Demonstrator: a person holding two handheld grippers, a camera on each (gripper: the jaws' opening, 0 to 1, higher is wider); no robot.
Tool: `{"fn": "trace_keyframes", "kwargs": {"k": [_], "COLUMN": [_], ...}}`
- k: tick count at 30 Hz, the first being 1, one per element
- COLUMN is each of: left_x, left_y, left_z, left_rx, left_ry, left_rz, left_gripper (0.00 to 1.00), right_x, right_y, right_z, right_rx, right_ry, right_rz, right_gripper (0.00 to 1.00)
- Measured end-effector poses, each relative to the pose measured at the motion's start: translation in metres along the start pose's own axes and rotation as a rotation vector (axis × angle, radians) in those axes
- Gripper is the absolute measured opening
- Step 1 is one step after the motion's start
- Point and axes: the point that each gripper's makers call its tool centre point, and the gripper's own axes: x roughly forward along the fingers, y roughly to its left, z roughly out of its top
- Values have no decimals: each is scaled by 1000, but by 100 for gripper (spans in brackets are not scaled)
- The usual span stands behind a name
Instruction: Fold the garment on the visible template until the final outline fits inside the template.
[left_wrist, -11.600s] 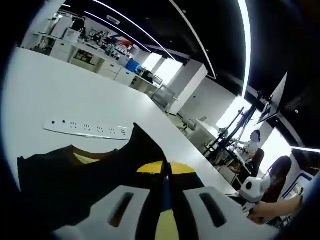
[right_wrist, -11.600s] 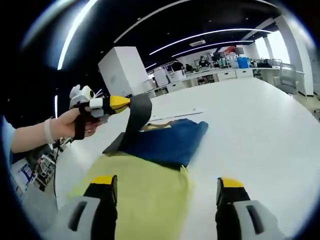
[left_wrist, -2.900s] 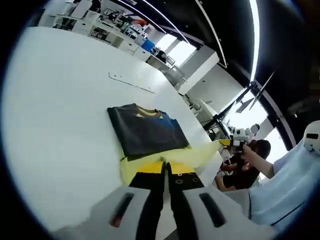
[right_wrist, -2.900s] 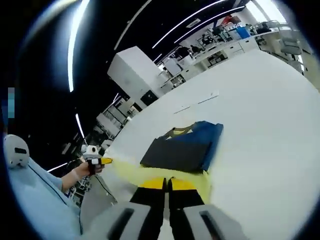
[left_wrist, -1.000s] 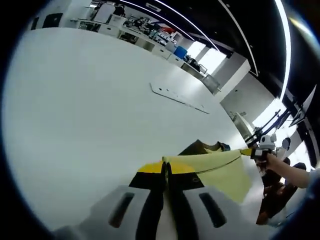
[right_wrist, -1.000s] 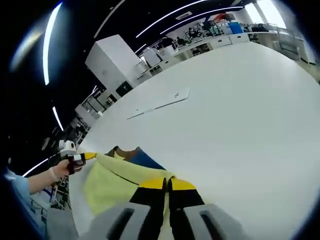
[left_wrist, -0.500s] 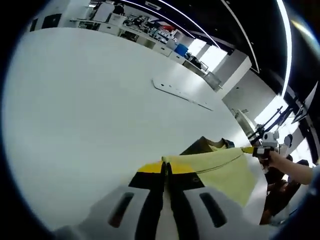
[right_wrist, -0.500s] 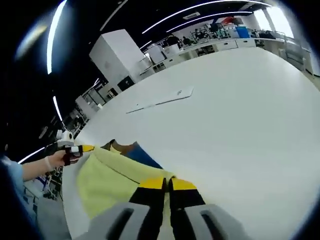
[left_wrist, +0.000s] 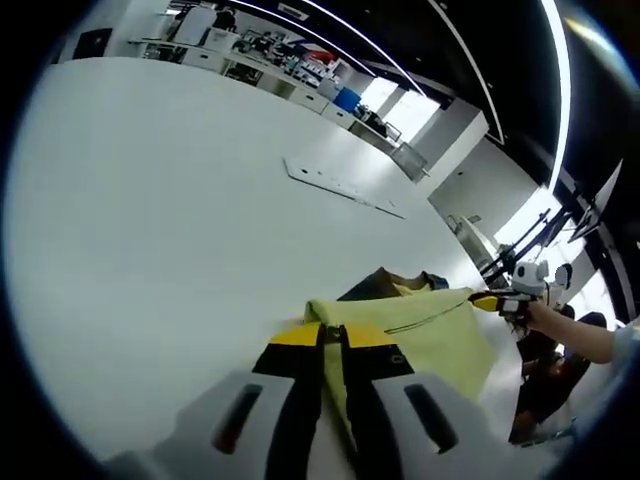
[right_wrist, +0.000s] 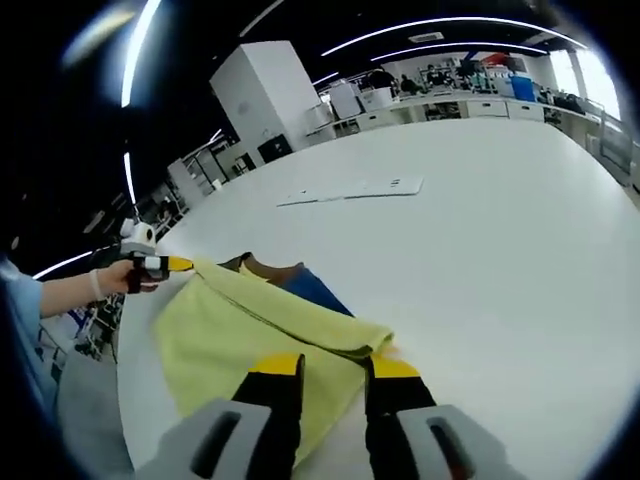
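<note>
A yellow-green cloth (left_wrist: 430, 335) (right_wrist: 240, 330) lies folded forward on the white table (left_wrist: 150, 250), over a dark blue garment (right_wrist: 315, 290) with a brown collar (left_wrist: 385, 285). In the left gripper view my left gripper (left_wrist: 335, 335) has its jaws nearly together with a cloth corner pinched between them. It also appears in the right gripper view as the left gripper (right_wrist: 170, 265), at the cloth's far corner. My right gripper (right_wrist: 335, 367) stands open, with the fold's edge just beyond its tips. From the left gripper view, the right gripper (left_wrist: 495, 300) sits at the cloth's other corner.
A white power strip (left_wrist: 340, 188) (right_wrist: 350, 190) lies on the table beyond the garment. A person's hand (right_wrist: 110, 280) holds the left gripper near the table edge. Desks and office equipment stand far behind.
The right jaws, shut on the cloth half a second ago, have parted. The left jaws have widened slightly. The yellow-green cloth has settled lower over the dark garment.
</note>
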Motion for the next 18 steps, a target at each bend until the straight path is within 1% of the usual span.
{"fn": "trace_keyframes", "kwargs": {"k": [3,8,10,12,15,18], "left_x": [1,6,9,10,14,16], "left_y": [-3,-9,-14,-16,-13,-8], "left_z": [-5,-4,1,6,16,27], "left_rx": [1,-21,-39,-32,-52,-85], "left_ry": [12,5,-13,-29,-57,-97], "left_rz": [-14,-39,-59,-63,-65,-58], "left_gripper": [2,1,0,1,1,2], "right_x": [1,5,6,8,12,15], "right_y": [2,4,4,4,3,-1], "right_z": [0,2,3,7,14,26], "right_rx": [-1,3,-3,-2,6,11], "right_ry": [-3,-7,-9,-22,-37,-72], "right_rz": [13,23,23,26,28,22], "right_gripper": [20,19,18,18,18,18]}}
